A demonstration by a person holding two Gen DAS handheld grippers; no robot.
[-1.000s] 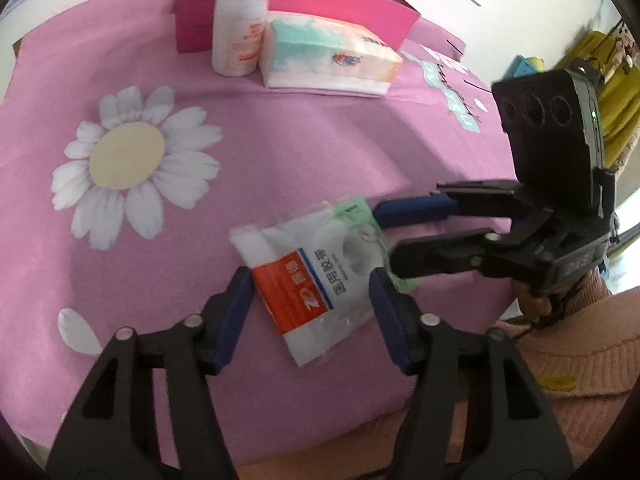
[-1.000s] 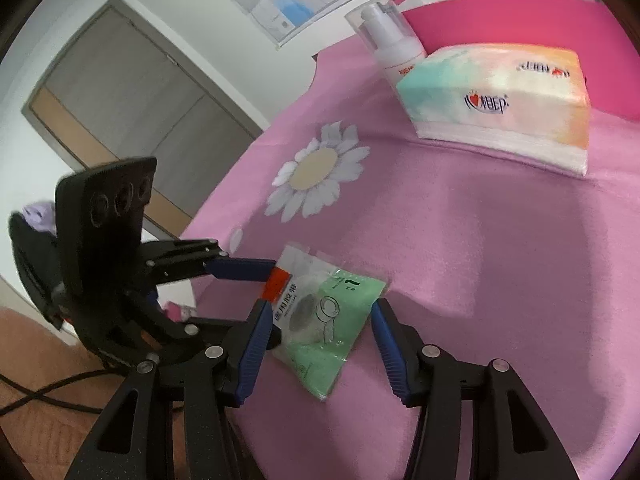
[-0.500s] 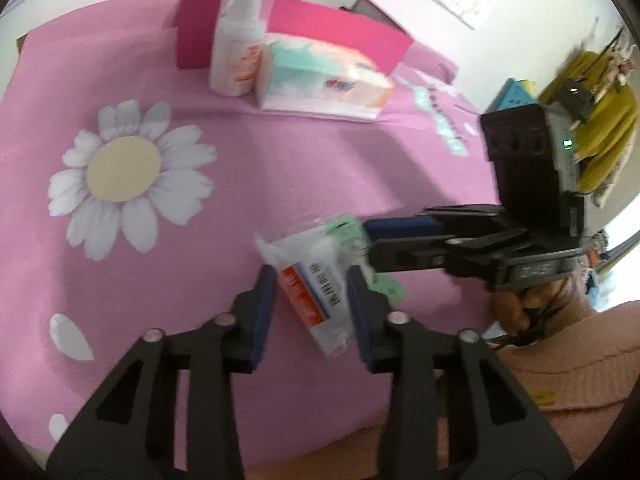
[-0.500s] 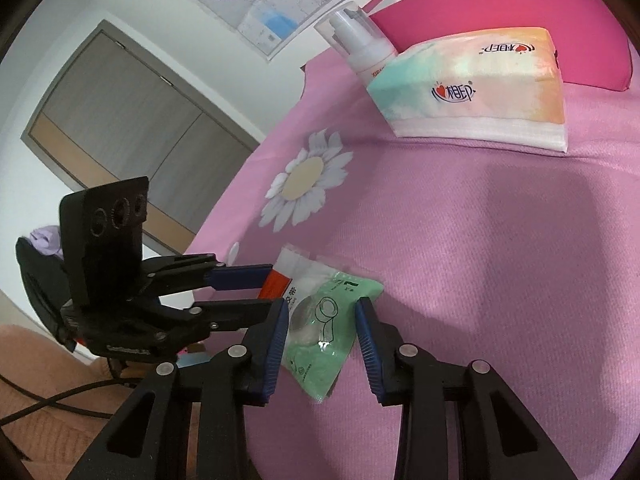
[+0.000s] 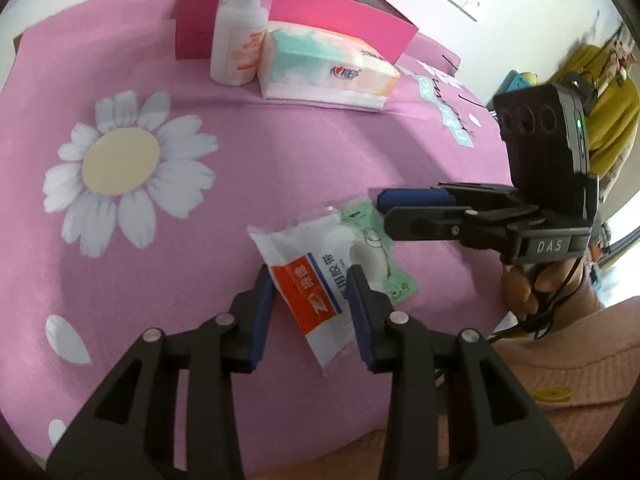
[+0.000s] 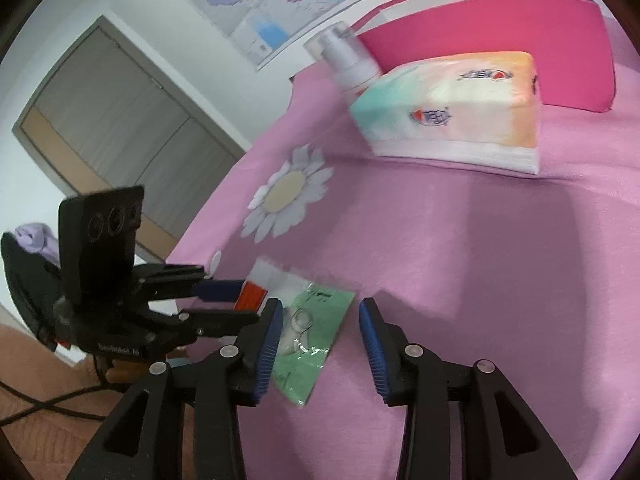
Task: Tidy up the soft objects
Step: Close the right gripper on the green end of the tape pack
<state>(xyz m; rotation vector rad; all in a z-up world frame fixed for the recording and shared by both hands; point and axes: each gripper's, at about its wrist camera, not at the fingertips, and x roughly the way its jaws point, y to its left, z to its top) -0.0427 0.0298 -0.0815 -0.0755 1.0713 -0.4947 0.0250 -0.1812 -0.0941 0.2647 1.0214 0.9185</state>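
**Left wrist view: two claws on one overlapping pair of packets**

We see the left claw (image 5: pixel 310 274) narrowed onto the white tape packet (image 5: pixel 320 252). Its jaws have just been closing, and both blue pads now sit against the packet's long edges as it lies on the pink daisy cloth (image 5: pixel 280 152). The right claw (image 6: pixel 320 306) has just been opening. It stands partly open around the green packet (image 6: pixel 316 332), with one pad at the packet's edge and the other clear of it, so it grips nothing.

The two packets overlap, the white one partly on top of the green one. That is our main risk: if the left claw lifts now, we judge the slick film may drag the green packet along or slide out of the pinch.

The two claws are also very near each other, so a careless move could knock them together.

The soft film may simply crumple rather than hold. The tissue pack (image 5: pixel 328 68), pump bottle (image 5: pixel 238 48) and pink box (image 5: pixel 344 16) stand well apart at the far side.
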